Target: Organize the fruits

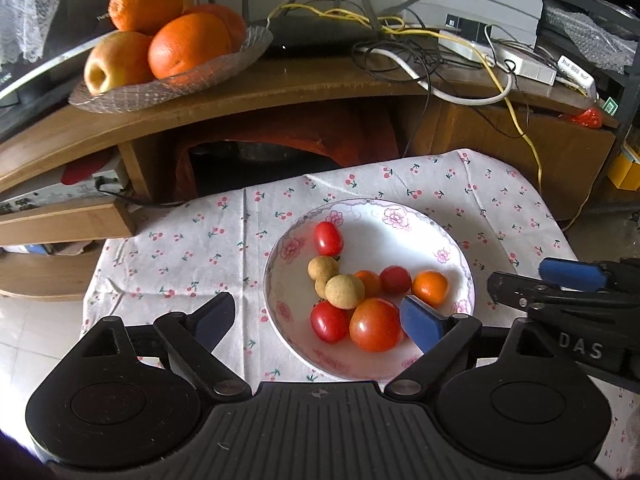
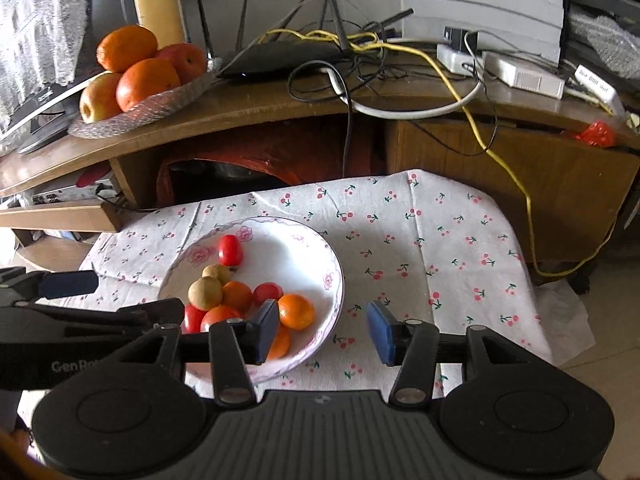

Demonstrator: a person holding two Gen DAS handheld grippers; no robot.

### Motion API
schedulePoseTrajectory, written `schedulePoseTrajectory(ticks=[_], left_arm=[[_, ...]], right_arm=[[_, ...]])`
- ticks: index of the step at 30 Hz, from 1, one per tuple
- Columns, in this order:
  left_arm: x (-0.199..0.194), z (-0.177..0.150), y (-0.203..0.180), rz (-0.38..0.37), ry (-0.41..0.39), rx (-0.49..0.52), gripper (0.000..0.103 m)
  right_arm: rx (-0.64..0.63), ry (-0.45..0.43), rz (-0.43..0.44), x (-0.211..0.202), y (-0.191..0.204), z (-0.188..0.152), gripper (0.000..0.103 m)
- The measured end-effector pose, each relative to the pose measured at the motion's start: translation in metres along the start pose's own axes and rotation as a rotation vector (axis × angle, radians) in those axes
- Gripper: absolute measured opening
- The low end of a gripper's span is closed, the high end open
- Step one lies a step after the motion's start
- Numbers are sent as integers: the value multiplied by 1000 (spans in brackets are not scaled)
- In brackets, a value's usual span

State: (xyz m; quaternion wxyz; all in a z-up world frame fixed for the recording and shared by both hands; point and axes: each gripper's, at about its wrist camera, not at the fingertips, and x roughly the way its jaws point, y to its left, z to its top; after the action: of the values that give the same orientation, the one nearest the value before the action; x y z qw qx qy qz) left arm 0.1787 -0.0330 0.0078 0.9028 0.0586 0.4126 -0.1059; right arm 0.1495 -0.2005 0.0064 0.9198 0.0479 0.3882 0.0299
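A white bowl [image 1: 400, 240] with a pink floral rim sits on a cherry-print cloth [image 1: 192, 240]. It holds red cherry tomatoes [image 1: 328, 238], tan longans [image 1: 344, 290], small oranges [image 1: 429, 288] and one larger tomato [image 1: 374, 324]. My left gripper [image 1: 320, 322] stands open low over the bowl's near side, its right pad beside the larger tomato and its left pad over the cloth. My right gripper [image 2: 324, 332] is open astride the bowl's [image 2: 288, 256] right rim. Its left pad is against a small orange [image 2: 296, 311], and its right pad is over the cloth. Neither holds anything.
Behind the cloth stands a wooden shelf unit [image 1: 320, 80] with a glass plate of big oranges and an apple [image 1: 160, 40], a black router [image 2: 280, 58] and tangled cables. A yellow cable [image 2: 516, 184] hangs down at the right. Bare cloth lies right of the bowl [image 2: 440, 248].
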Motion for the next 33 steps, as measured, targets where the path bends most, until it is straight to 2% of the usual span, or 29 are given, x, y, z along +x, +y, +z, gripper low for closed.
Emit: schedulePoseTrajectory(ticks=[6,13,22,26,33], left_arm=[[-13,-15,5,-30,-5,-53,95],[-27,-34,4,-2,-24,-54,103],[-50,-54,7,-9,-72,-83,103],[-63,-62,5,-4,-117,-71,103],[-74,-76,8,-24,-114,-98,103]], right_arm=[[7,-10,16,-22,3,-14,53],[22,2,16,-39,1,-34,55],[43,-1,29,-63,-1,-59,56],[54,-10,37,-73,-1,-67,56],[60,-18,43,-85,3,-79,56]])
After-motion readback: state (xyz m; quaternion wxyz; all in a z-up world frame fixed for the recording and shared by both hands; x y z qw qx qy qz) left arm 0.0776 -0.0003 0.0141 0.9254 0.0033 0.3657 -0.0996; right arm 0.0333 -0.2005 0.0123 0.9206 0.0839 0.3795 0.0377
